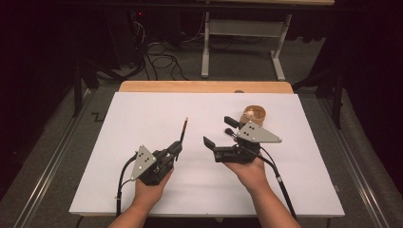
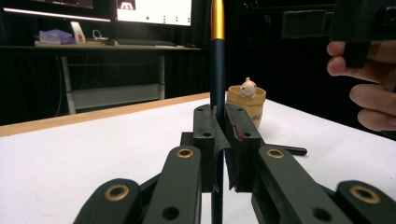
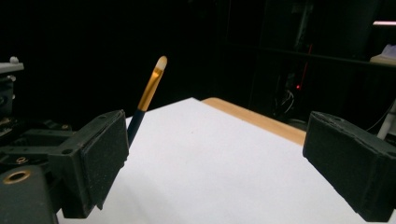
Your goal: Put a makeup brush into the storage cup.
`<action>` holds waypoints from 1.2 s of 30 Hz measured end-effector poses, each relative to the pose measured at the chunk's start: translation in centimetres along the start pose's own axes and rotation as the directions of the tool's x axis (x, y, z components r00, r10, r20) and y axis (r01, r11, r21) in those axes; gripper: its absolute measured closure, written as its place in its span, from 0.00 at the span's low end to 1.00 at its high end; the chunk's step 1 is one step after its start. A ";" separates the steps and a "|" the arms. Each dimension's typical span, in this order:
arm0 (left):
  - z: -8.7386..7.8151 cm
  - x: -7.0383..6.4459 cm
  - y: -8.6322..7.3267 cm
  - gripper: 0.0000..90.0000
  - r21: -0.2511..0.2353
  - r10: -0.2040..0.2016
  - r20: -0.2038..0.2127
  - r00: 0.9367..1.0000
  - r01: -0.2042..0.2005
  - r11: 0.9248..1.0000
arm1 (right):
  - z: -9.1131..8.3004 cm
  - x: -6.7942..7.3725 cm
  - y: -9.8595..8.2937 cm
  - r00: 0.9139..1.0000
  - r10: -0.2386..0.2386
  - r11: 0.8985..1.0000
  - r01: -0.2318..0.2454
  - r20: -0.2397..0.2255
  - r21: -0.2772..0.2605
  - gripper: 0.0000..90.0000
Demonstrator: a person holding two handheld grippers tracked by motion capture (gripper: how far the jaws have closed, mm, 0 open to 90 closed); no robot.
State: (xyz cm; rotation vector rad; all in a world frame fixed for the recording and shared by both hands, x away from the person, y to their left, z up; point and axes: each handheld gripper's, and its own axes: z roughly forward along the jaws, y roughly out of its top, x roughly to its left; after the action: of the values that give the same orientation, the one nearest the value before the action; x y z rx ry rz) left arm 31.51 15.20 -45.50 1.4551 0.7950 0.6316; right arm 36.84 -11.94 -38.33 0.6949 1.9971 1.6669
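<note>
A thin brush [image 1: 184, 128] with a dark blue handle [image 2: 217, 70], gold ferrule and pale tip [image 3: 150, 91] stands tilted up from the white table. My left gripper [image 1: 177, 148] is shut on its handle; in the left gripper view the jaws [image 2: 223, 140] pinch it upright. My right gripper [image 1: 218, 131] is open a short way to the right, with nothing between its wide-apart pads [image 3: 100, 158], and points toward the brush. A tan cup [image 1: 253, 114] with a small cream-coloured thing in it [image 2: 247, 86] stands behind the right gripper.
A white board [image 1: 142, 190] covers the table, with a wooden strip [image 1: 190, 86] along its far edge. A short dark stick [image 2: 287, 149] lies on the board near the cup. Table legs and cables are on the floor beyond.
</note>
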 end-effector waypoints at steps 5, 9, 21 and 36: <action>0.2 -0.5 -0.2 0.93 0.002 0.009 0.008 1.000 -0.009 1.000 | -0.3 0.3 -0.5 1.000 0.020 1.000 -0.020 -0.020 0.005 0.08; 0.3 -0.9 -0.3 0.93 0.007 0.016 0.017 1.000 -0.016 1.000 | -0.7 0.5 -1.0 0.998 0.051 0.999 -0.050 -0.029 0.015 0.09; 0.1 -1.6 -0.1 0.93 -0.004 0.012 0.038 0.999 -0.012 1.000 | -1.0 0.6 -1.5 0.995 0.093 0.996 -0.093 -0.047 0.006 0.13; 0.0 -2.6 0.0 0.93 -0.021 0.026 0.055 0.998 -0.025 0.999 | -0.9 0.7 -1.9 0.983 0.151 0.988 -0.152 -0.102 -0.005 0.30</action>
State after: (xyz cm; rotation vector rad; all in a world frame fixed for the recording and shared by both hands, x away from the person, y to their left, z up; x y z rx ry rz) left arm 29.96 13.16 -45.23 1.4600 0.7260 0.6151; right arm 35.55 -12.45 -40.09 0.7898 2.0452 1.8345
